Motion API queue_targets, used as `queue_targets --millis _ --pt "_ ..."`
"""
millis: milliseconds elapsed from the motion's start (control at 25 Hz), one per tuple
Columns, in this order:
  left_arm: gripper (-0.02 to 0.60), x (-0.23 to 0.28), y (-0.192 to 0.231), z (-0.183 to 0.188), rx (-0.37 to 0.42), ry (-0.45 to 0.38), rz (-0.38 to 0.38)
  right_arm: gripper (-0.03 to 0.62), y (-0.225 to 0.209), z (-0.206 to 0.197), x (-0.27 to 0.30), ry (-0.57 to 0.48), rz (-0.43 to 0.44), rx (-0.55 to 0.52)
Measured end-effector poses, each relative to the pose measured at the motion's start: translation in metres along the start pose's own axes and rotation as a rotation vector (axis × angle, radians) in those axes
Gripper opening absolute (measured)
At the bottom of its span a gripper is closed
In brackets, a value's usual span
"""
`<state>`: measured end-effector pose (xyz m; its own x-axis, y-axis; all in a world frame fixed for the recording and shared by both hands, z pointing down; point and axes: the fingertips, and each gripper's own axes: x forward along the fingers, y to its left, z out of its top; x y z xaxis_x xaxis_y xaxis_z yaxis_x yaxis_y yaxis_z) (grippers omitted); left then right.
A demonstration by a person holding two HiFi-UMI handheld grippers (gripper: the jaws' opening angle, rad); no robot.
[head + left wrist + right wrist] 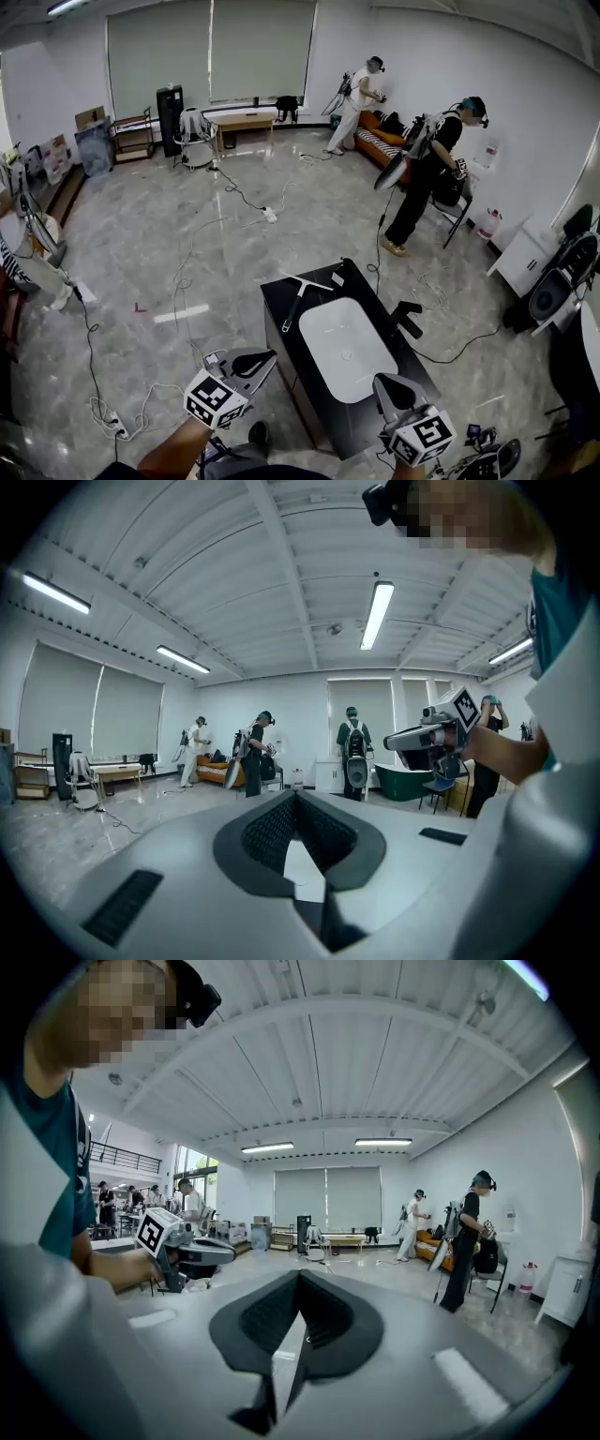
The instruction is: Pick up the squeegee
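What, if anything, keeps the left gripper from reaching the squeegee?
Probably nothing, so yes: the squeegee lies bare on the counter's far left corner, with nothing between it and the left gripper. Its shut jaws must open first.

The pale grey plastic left gripper [268,357] and right gripper [382,381] each carry a white, black-marked cube [214,400]; the person wears a teal shirt [54,1162].

The right tool [298,1281] is closed and empty beside the left tool [223,1252].

head view: high, steeply down | gripper views: low, level | shared: window blinds [211,47]
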<state>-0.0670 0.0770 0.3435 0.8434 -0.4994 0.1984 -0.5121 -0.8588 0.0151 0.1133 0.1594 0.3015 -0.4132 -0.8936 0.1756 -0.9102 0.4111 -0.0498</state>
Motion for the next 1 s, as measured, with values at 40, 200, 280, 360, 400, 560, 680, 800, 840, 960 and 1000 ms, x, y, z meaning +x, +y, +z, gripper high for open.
queue_targets --millis 40,200,280,360,400,560,680,800,840,960,1000 --pt "0.006 0.008 0.012 0.000 0.000 0.001 -0.006 0.009 -0.004 0.000 0.013 0.003 -0.006 0.005" --pt "0.006 0.034 0.063 -0.006 -0.014 0.015 -0.023 0.009 -0.016 0.000 0.063 0.025 -0.016 0.014" --pt "0.006 0.045 0.088 -0.008 -0.030 0.021 -0.032 0.009 -0.022 0.003 0.086 0.035 -0.026 0.017" --pt "0.006 0.056 0.109 -0.011 -0.045 0.029 -0.049 0.009 -0.027 0.009 0.107 0.049 -0.038 0.012" --pt "0.006 0.061 0.119 -0.013 -0.045 0.037 -0.059 0.009 -0.030 0.011 0.117 0.052 -0.045 0.011" --pt "0.006 0.085 0.147 -0.023 -0.046 0.061 -0.075 0.009 -0.040 0.008 0.144 0.071 -0.044 0.018" --pt "0.006 0.105 0.161 -0.031 -0.058 0.063 -0.053 0.009 -0.057 0.000 0.158 0.079 -0.034 0.021" --pt "0.006 0.125 0.167 -0.033 -0.063 0.074 -0.023 0.009 -0.075 -0.005 0.168 0.087 -0.007 0.032" --pt "0.006 0.128 0.168 -0.035 -0.068 0.083 -0.010 0.009 -0.078 -0.007 0.171 0.091 0.009 0.035" --pt "0.006 0.137 0.172 -0.043 -0.091 0.107 0.034 0.009 -0.090 -0.007 0.177 0.096 0.052 0.036" --pt "0.006 0.141 0.175 -0.046 -0.096 0.114 0.049 0.009 -0.095 -0.007 0.179 0.096 0.063 0.038"
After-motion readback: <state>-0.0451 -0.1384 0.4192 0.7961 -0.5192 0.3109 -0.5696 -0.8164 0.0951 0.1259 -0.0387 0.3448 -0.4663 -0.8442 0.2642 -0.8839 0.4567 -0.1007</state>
